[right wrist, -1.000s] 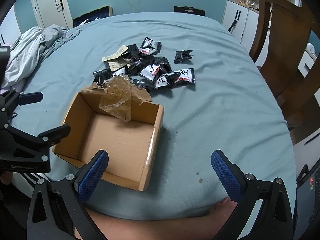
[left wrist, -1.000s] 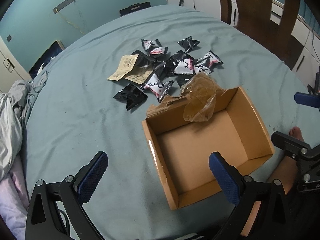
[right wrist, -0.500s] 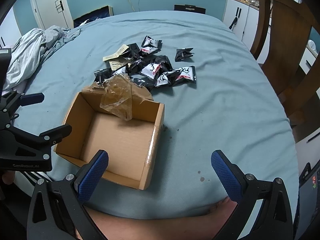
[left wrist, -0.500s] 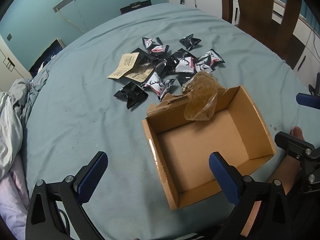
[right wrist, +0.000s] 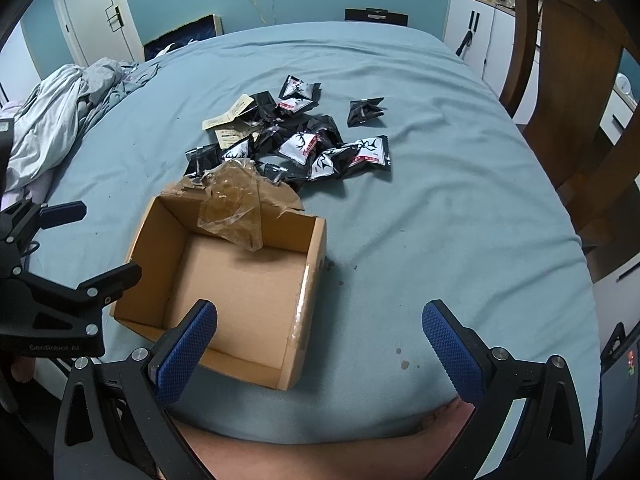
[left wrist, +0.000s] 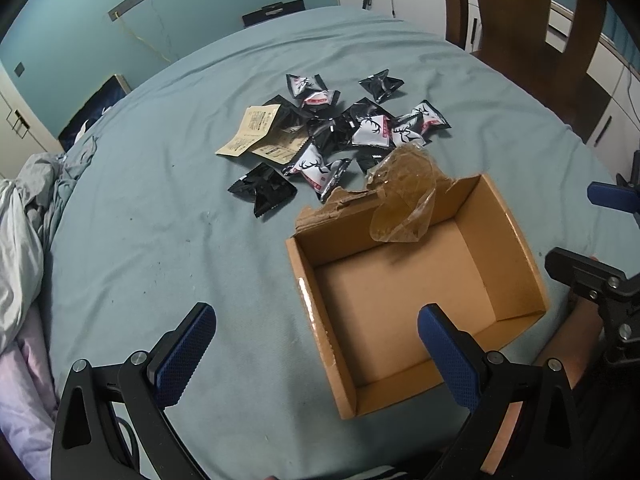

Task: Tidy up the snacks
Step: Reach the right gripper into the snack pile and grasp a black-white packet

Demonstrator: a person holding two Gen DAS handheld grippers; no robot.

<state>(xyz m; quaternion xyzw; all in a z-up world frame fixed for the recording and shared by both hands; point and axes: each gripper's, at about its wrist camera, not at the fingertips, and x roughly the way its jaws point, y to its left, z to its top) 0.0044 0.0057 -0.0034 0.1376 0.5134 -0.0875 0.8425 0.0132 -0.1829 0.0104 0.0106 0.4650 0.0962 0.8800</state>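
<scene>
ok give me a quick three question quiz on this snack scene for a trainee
1. True or false: the open brown cardboard box already holds snack packets.
2. Which item lies apart from the main pile of black and white snack packets? A) the single black packet B) the crumpled clear plastic tape C) the tan paper sachets
3. Fill in: both the left gripper and the right gripper are ____ and hold nothing.

Key: 1 false, the box is empty; 2 A; 3 open.
</scene>
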